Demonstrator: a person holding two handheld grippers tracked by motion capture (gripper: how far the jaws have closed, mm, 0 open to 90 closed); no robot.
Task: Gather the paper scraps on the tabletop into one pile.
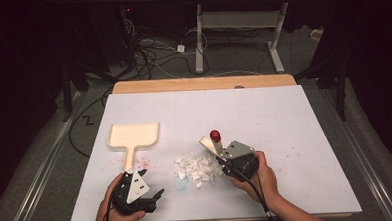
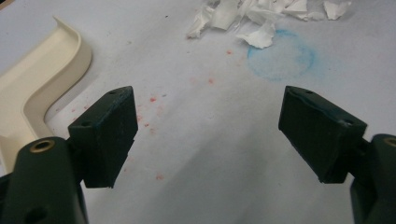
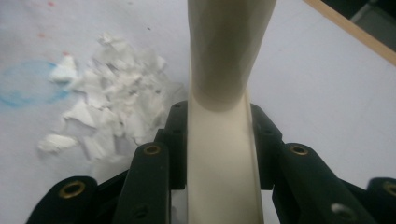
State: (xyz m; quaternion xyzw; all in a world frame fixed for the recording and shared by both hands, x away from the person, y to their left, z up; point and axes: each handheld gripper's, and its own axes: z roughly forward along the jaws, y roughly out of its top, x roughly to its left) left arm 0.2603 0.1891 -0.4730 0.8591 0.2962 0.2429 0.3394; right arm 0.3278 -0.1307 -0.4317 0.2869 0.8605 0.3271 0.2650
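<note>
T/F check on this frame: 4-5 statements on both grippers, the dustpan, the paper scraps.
1. The right gripper is shut on a cream plastic brush handle. True.
2. The left gripper holds the cream plastic dustpan. False: its jaws stand open with nothing between them, and the dustpan lies on the table beside it.
3. The pile of torn white paper scraps is inside the dustpan. False: it lies on the white table sheet, between the two grippers.
4. A blue ring-shaped stain marks the sheet next to the scraps. True.
5. The dustpan's handle points away from the person. False: it points toward the person's left hand.
</note>
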